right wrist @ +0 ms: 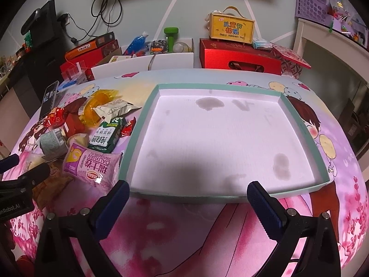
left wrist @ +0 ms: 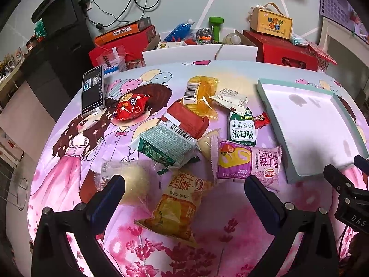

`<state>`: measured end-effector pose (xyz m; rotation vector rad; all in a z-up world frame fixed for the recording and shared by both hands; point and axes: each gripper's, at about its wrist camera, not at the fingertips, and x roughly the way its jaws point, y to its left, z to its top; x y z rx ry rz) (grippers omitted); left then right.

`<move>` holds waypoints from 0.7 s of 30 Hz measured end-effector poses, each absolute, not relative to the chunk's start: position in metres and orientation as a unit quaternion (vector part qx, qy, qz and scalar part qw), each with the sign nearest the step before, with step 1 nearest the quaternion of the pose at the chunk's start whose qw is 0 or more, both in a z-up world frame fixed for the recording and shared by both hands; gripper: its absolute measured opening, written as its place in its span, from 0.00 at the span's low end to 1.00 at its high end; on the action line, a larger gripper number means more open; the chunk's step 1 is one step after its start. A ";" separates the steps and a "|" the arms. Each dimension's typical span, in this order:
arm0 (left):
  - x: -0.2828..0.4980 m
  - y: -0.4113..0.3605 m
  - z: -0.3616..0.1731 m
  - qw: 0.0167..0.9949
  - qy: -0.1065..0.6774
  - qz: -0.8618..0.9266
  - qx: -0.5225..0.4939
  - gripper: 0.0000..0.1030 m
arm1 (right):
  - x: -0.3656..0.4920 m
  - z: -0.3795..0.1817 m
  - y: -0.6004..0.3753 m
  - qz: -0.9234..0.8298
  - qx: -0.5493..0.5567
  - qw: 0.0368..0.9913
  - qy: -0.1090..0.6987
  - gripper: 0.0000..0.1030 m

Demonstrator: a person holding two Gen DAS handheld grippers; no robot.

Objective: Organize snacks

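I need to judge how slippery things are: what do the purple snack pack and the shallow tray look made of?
The purple snack pack: glossy plastic film, with crimped ends and glare spots. The tray: likely matte cardboard, with thin teal walls and a stained white floor.

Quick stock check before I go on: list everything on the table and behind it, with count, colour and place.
Tray: 1, teal rim, white stained floor, table right, holds no snacks.
Swiss roll packs: 2, purple beside the tray, yellow-orange nearest the left gripper.
Biscuit packs: 2, green-white centre, grey-green left of it.
Clear bun pack: 1, pale, front left.
Red pouch: 1, by the phone.
Amber wrapper: 1, far side of pile.
Small red candy: 1, near the tray.
Phone: 1, propped, table left.
Red boxes: several, behind the table.
Yellow gift box: 1, on a red box.
Left gripper: open, over the pile.
Right gripper: open, at the tray's near edge.
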<state>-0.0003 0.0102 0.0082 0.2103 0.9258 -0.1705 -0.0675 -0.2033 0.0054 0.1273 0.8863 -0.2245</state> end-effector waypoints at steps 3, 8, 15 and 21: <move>-0.001 0.010 0.008 0.886 0.445 -0.084 0.103 1.00 | -0.067 0.005 -0.203 -0.108 0.062 0.895 0.429 1.00; 0.000 0.010 0.008 0.884 0.449 -0.082 0.103 1.00 | -0.067 0.004 -0.203 -0.108 0.062 0.895 0.429 1.00; 0.000 0.011 0.007 0.884 0.450 -0.081 0.102 1.00 | -0.067 0.004 -0.202 -0.108 0.063 0.894 0.431 1.00; 0.000 0.011 0.007 0.884 0.450 -0.081 0.102 1.00 | -0.067 0.003 -0.203 -0.107 0.063 0.893 0.432 1.00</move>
